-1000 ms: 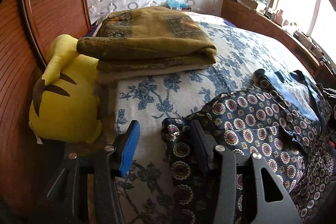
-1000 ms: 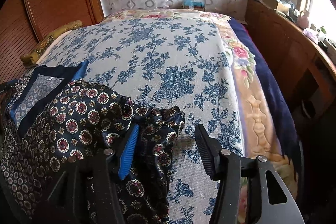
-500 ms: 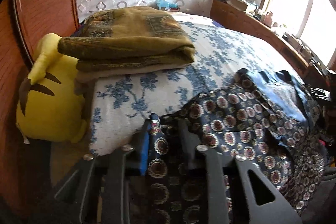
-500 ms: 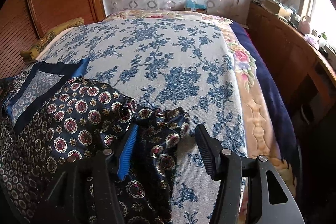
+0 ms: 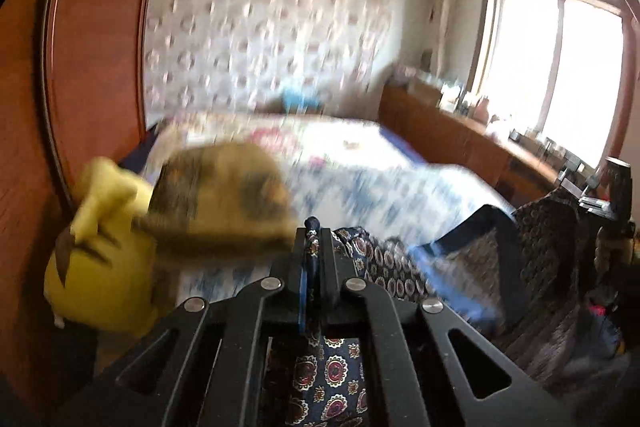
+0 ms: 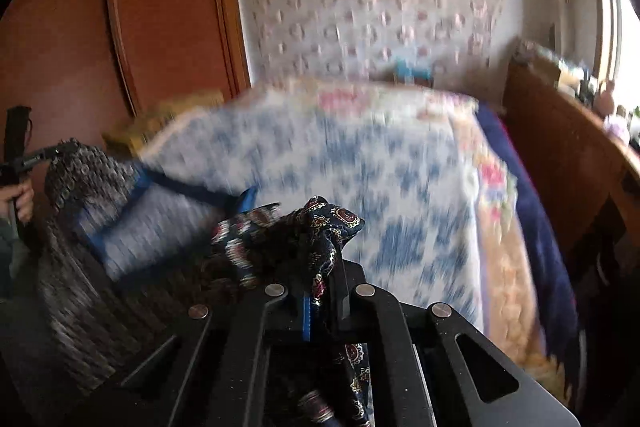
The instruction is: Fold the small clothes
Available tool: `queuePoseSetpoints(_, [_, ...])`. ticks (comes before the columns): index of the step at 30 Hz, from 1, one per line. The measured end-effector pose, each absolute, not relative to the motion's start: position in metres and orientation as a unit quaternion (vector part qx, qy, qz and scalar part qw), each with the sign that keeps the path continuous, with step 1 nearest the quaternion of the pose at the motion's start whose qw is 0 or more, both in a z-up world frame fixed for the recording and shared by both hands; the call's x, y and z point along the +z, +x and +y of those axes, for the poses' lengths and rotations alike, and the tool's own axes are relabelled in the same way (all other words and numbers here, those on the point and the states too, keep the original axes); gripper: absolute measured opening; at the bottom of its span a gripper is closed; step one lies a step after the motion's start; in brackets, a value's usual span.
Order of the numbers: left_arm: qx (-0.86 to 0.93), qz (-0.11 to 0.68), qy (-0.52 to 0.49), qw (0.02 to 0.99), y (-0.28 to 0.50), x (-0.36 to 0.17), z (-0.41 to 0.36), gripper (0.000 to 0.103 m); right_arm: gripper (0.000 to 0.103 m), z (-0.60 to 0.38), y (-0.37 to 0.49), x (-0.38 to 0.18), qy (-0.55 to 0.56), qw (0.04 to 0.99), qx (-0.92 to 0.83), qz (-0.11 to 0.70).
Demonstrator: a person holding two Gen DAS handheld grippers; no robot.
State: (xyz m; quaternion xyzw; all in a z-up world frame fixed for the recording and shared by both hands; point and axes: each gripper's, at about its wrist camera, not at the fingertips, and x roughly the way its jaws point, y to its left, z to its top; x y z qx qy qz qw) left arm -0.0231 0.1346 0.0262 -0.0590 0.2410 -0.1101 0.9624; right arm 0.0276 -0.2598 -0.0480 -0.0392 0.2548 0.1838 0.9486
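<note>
Lifted since before, both grippers' jaws just closed, pinching patterned garment [image 5: 384, 259].

Your left gripper [image 5: 314, 259]: jaws have just closed, clamped on an edge of the dark medallion-print garment [image 5: 384, 259], which trails right over the blue floral bedspread [image 5: 360, 183]. Left of it: folded olive blanket [image 5: 220, 195], yellow plush toy [image 5: 100, 283], both blurred.

No readable text, label or number shows anywhere.

A home bedroom: floral-covered bed [image 6: 360, 187], wooden wardrobe [image 5: 100, 47], window [image 5: 560, 67].
</note>
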Motion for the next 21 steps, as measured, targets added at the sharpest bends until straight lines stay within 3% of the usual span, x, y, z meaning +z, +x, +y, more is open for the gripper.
queuePoseSetpoints(12, [-0.096, 0.115, -0.040, 0.988, 0.029, 0.152, 0.141, 0.004, 0.005, -0.273, 0.003, 0.113, -0.089, 0.979, 0.152, 0.098])
queuePoseSetpoints(17, [-0.076, 0.130, -0.032, 0.988, 0.076, 0.152, 0.146, 0.004, 0.005, -0.281, 0.043, 0.146, -0.098, 0.985, 0.111, 0.085])
queuePoseSetpoints(21, [-0.066, 0.187, -0.030, 0.980, 0.117, 0.114, 0.147, 0.004, 0.005, -0.276, 0.101, 0.123, -0.083, 0.982, 0.101, 0.138])
